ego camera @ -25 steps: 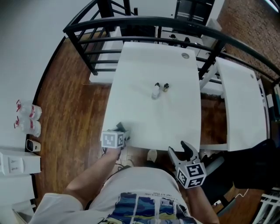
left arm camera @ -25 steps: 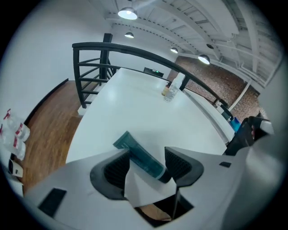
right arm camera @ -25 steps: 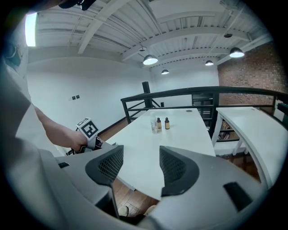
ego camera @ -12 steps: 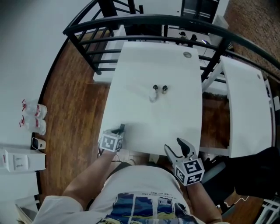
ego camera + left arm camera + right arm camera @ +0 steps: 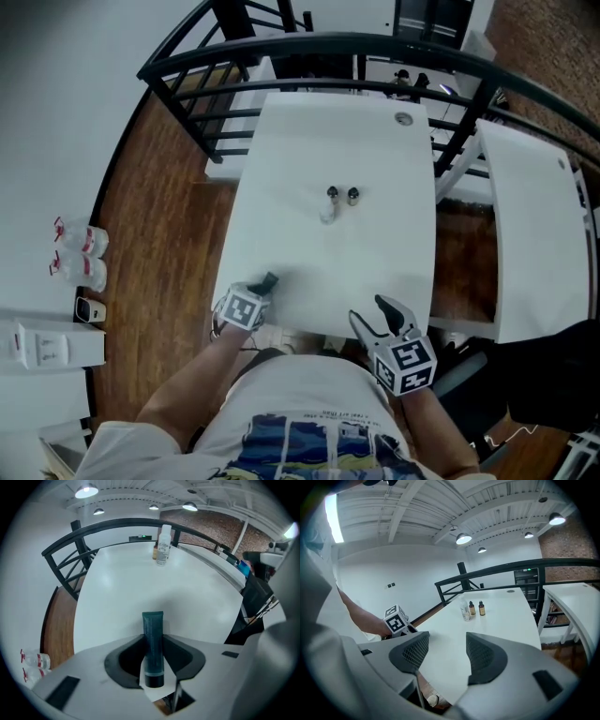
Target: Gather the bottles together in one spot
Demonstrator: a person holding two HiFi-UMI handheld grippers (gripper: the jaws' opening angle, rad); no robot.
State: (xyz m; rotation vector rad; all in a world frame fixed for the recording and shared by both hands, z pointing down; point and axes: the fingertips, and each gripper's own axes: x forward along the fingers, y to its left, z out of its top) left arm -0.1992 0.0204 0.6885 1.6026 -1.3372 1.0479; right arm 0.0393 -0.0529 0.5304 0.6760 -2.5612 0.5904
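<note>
Three bottles stand bunched at the middle of the table (image 5: pixel 375 272), far from me: a clear bottle (image 5: pixel 163 543) with two amber bottles (image 5: pixel 472 608) (image 5: pixel 481 607) just beside it. The odd one out, a teal tube (image 5: pixel 153 634), is at the near left edge. It sits in my left claw (image 5: pixel 267 280), whose jaws have just been closing and now pinch it on both flanks (so I read this as a grip, not a hover).

The tube's long axis runs straight along the jaws, black cap toward the claw's body and crimped end pointing away. The cluster lies far and a little right of that end. I judge the carry goes roughly along that line, and the left hand is the one to make it. My right claw (image 5: pixel 446 639) hangs at the near right edge, jaws wide apart with nothing between them.

The left gripper view shows only one amber bottle beside the clear one; the other is hidden behind it. In the head view the tube is just a dark sliver, and I cannot tell whether it touches the tabletop.
</note>
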